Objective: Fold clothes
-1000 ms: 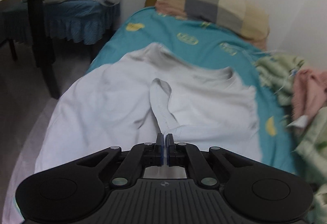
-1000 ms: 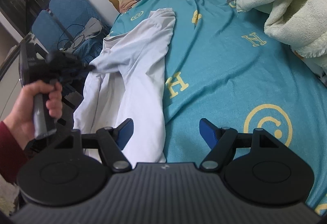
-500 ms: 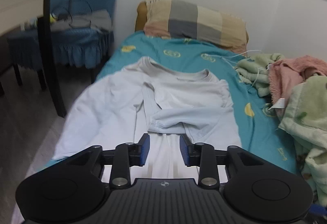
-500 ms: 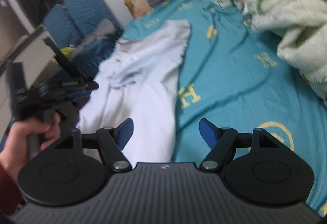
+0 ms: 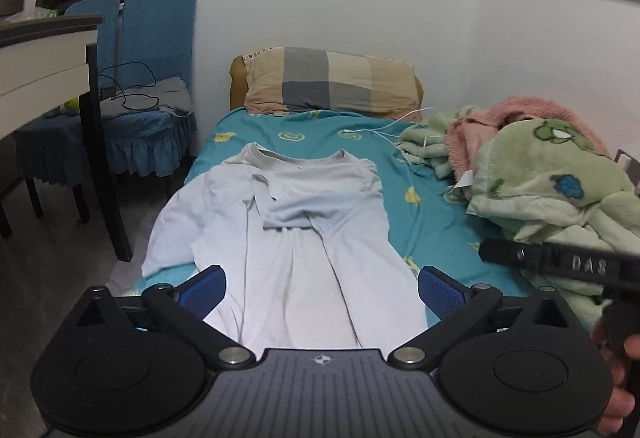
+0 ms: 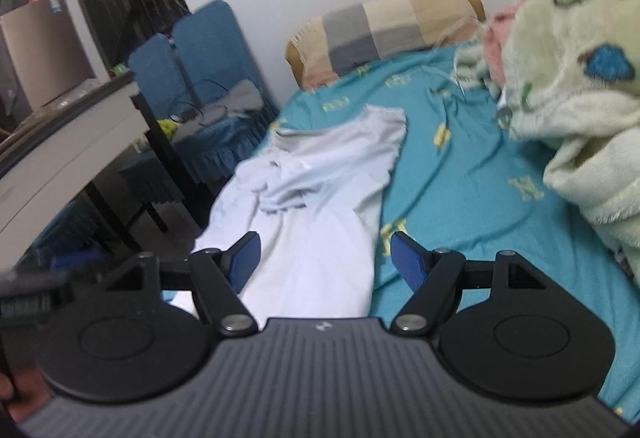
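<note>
On the bed (image 5: pixel 448 238), below the pillow (image 5: pixel 332 82), the white long-sleeve shirt (image 5: pixel 304 238) has both sleeves crossed over its chest. Body folds still left, I'd say. Left gripper (image 5: pixel 322 288) fingers are spreading open, empty; right gripper (image 6: pixel 324 258) fingers wide apart, nothing held.

A pale, long-sleeved shirt (image 5: pixel 292 238) lies face up on the teal bed sheet (image 5: pixel 432 222), collar toward the far end, its hem running down between and below the spread blue fingers (image 5: pixel 204 288) of the left gripper. One sleeve is folded across the chest, just beyond the fingers; the other drapes off the bed's left edge. In the right wrist view the shirt (image 6: pixel 320 206) sits ahead of and between the fingers (image 6: pixel 244 258), untouched by either pad, its surface lightly creased.
</note>
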Demonstrator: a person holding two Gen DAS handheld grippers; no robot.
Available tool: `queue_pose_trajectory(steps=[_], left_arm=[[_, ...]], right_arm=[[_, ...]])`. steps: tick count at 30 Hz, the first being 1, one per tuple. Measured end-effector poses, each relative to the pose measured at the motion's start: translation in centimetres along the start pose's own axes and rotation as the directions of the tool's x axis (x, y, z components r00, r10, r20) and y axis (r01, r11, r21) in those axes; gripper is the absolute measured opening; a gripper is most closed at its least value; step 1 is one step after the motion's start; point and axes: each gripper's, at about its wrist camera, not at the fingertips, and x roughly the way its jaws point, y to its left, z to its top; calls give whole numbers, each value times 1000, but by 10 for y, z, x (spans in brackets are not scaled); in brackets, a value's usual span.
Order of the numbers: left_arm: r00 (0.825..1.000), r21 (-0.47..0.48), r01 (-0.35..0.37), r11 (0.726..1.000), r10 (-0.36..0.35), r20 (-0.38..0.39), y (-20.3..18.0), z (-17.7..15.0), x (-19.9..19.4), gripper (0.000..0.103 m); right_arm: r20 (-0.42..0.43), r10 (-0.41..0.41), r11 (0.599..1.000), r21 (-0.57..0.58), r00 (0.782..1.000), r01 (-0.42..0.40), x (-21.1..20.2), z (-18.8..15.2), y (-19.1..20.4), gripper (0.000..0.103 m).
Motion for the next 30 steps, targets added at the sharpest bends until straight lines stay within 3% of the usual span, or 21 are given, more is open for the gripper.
queue_pose_trajectory(steps=[4, 8, 13, 18, 21, 24, 30], left_arm=[[1000, 42, -4, 999, 4, 8, -6, -7, -1, 103], [1000, 10, -4, 1000, 4, 9, -1, -5, 2, 103], [1000, -3, 5, 1000, -5, -5, 19, 6, -1, 103], [1000, 17, 17, 1000, -17, -16, 49, 14, -11, 103], [1000, -55, 9, 998, -8, 16, 75, 14, -18, 103], [999, -162, 16, 987, -9, 46, 106, 10, -20, 103], [994, -307, -25, 951, 55, 90, 168, -3, -18, 103]], right_arm=[[0, -3, 1000, -23, 1000, 3, -3, -1, 6, 74], [14, -9, 999, -48, 1000, 10, -4, -2, 10, 74], [20, 13, 999, -46, 1000, -12, -6, -1, 10, 74], [-30, 68, 994, -89, 997, -70, 15, 8, 30, 74], [-69, 113, 985, -123, 991, -120, 43, 19, 55, 74], [-115, 135, 968, -197, 984, -156, 88, 29, 90, 67], [-240, 227, 875, -376, 944, -306, 206, 15, 172, 61]])
